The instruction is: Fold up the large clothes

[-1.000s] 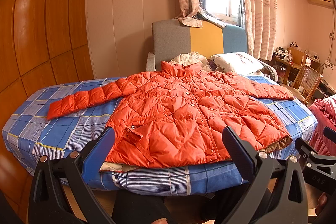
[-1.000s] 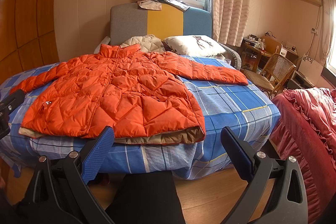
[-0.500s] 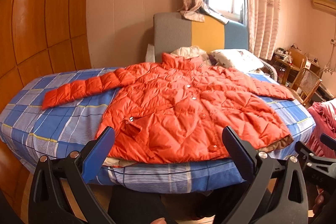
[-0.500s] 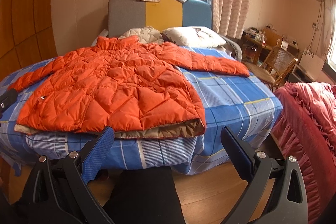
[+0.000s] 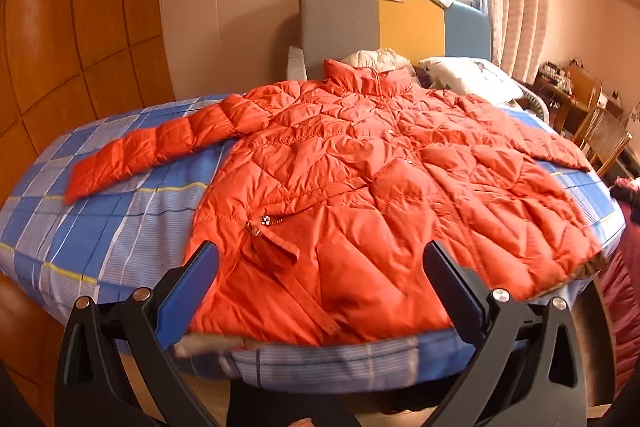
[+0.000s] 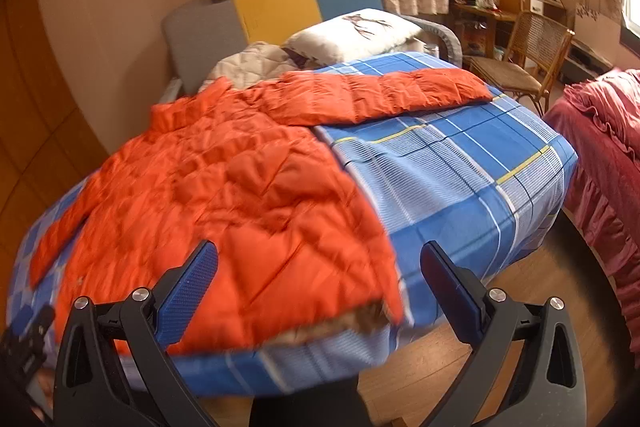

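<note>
An orange quilted puffer jacket [image 5: 360,195] lies flat, front up, on a bed with a blue checked sheet [image 5: 100,227], both sleeves spread out sideways. It also shows in the right wrist view [image 6: 224,203], with its right sleeve [image 6: 380,95] stretched across the sheet [image 6: 460,167]. My left gripper [image 5: 320,279] is open and empty, over the jacket's hem at the bed's near edge. My right gripper [image 6: 318,279] is open and empty, over the hem's right corner. Neither touches the jacket.
A grey, yellow and blue headboard [image 5: 392,23] stands behind, with a white pillow [image 6: 356,31] and a beige quilted cloth [image 6: 248,67]. A wicker chair [image 6: 520,55] and desk stand at the right. A red ruffled bedspread [image 6: 600,155] lies close to the bed's right side.
Both grippers have moved forward and up toward the bed's near edge, over the jacket's hem. The right view has tilted and swung right. The jacket has not moved.
</note>
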Available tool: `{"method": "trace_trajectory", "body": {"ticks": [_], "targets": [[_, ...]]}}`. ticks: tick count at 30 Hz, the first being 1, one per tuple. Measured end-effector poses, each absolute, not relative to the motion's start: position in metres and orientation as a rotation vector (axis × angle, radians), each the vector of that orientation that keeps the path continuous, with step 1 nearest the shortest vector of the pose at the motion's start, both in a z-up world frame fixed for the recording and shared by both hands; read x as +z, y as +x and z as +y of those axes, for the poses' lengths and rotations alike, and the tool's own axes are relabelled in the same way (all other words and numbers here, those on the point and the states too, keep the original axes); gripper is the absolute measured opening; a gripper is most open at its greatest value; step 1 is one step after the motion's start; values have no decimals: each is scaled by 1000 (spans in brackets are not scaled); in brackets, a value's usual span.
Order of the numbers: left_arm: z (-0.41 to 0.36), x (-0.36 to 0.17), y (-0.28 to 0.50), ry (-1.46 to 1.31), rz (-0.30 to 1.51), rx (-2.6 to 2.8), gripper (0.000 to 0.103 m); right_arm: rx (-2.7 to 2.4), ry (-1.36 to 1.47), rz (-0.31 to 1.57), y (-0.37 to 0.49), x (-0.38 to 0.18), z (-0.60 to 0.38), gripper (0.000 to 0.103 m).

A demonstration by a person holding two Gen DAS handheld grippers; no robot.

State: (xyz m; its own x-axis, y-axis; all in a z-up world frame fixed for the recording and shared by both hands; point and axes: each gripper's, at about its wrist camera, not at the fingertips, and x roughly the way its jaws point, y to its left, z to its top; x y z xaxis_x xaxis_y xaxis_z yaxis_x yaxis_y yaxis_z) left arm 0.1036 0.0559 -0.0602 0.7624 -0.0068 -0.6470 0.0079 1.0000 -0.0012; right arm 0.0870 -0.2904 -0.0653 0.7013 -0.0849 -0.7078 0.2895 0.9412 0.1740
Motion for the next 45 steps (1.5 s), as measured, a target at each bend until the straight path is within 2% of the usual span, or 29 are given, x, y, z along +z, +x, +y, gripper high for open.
{"method": "trace_trajectory", "body": {"ticks": [1, 5, 8, 20, 25, 26, 27, 29, 33, 39, 45], "targets": [[57, -65, 112, 4, 725, -7, 101, -214, 301, 776, 99, -69, -300, 98], [68, -78, 137, -20, 777, 15, 101, -276, 409, 836, 160, -91, -355, 67], [78, -84, 155, -75, 809, 14, 101, -339, 504, 860, 202, -106, -399, 57], [94, -101, 208, -90, 882, 113, 101, -535, 804, 851, 295, -151, -509, 56], [92, -105, 223, -107, 911, 97, 101, -573, 911, 813, 314, -167, -536, 31], [91, -106, 225, -113, 916, 91, 100, -576, 924, 807, 316, -168, -539, 20], [91, -108, 229, -125, 922, 83, 96, -571, 930, 802, 318, -168, -542, 10], [91, -110, 234, -144, 933, 66, 84, -573, 865, 791, 325, -160, -539, 4], [90, -114, 245, -185, 952, 21, 69, -512, 665, 737, 339, -125, -516, 3], [79, -111, 256, -160, 940, -37, 56, -327, 365, 674, 367, -66, -439, 3], [78, -102, 263, -184, 916, -102, 53, -31, 37, 695, 392, -45, -297, 3]]}}
